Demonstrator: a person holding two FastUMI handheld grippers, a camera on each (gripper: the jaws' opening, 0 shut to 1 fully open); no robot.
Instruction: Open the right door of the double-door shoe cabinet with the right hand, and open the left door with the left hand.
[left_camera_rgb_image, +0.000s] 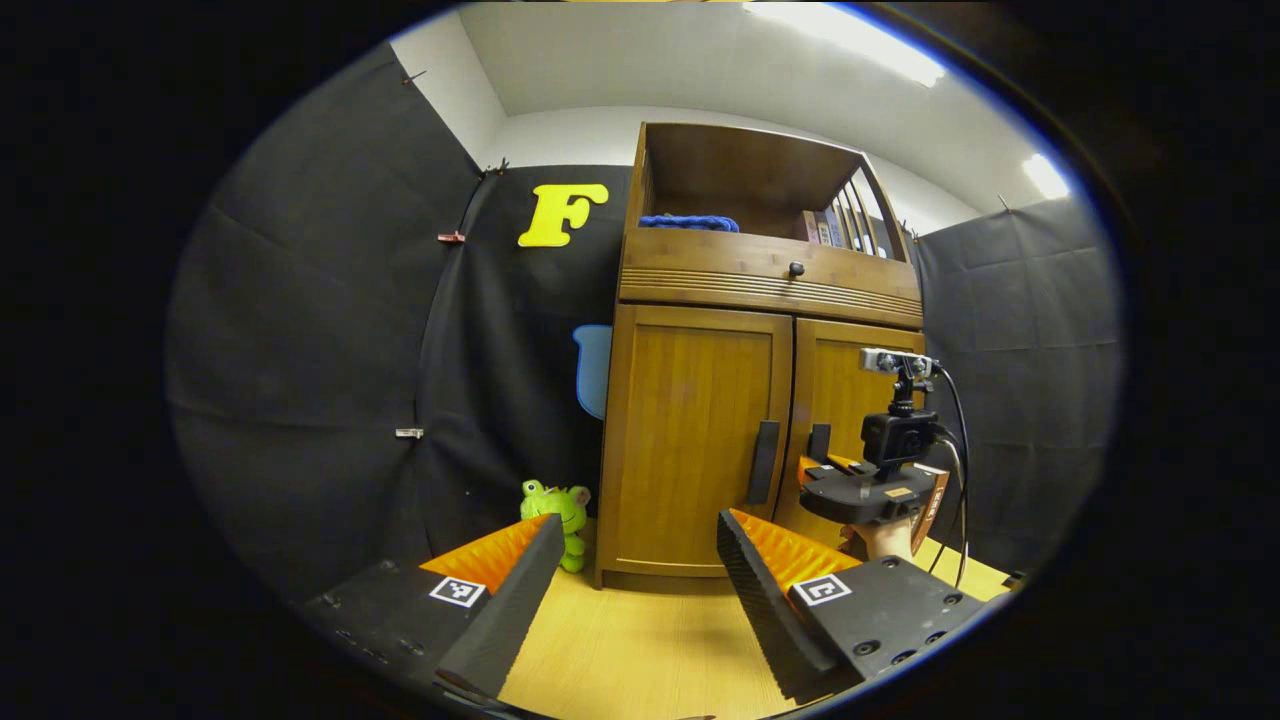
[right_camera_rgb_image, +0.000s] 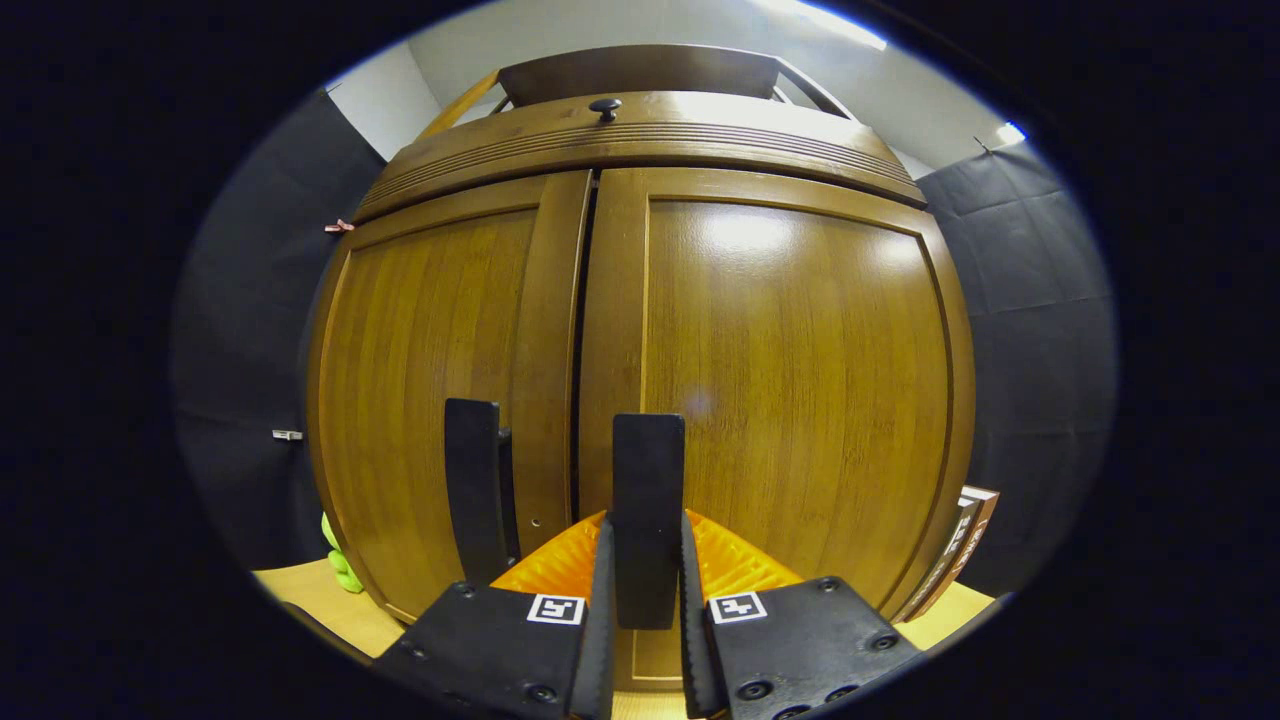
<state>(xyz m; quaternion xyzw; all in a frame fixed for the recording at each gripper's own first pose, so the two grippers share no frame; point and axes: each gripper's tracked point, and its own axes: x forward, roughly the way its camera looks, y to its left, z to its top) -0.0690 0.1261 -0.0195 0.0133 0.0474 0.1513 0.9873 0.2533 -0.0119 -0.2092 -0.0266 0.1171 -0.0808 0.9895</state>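
Left claw (left_camera_rgb_image: 630, 590) held open, short of the shoe cabinet (left_camera_rgb_image: 760, 290), left door (left_camera_rgb_image: 690, 440) ahead and shut, its handle (left_camera_rgb_image: 764, 462) well apart. Right claw (right_camera_rgb_image: 645, 600) clamped on right door's handle (right_camera_rgb_image: 648, 500); right door (right_camera_rgb_image: 790, 390) shut, directly ahead.

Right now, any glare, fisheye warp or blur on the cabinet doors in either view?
Right gripper view: ceiling light throws a soft glare patch high on the right door, and the fisheye bows both doors outward; the right door handle between the right gripper fingers stays sharp. Left gripper view: the cabinet is evenly lit with milder warp, and bright ceiling lights are blown out.
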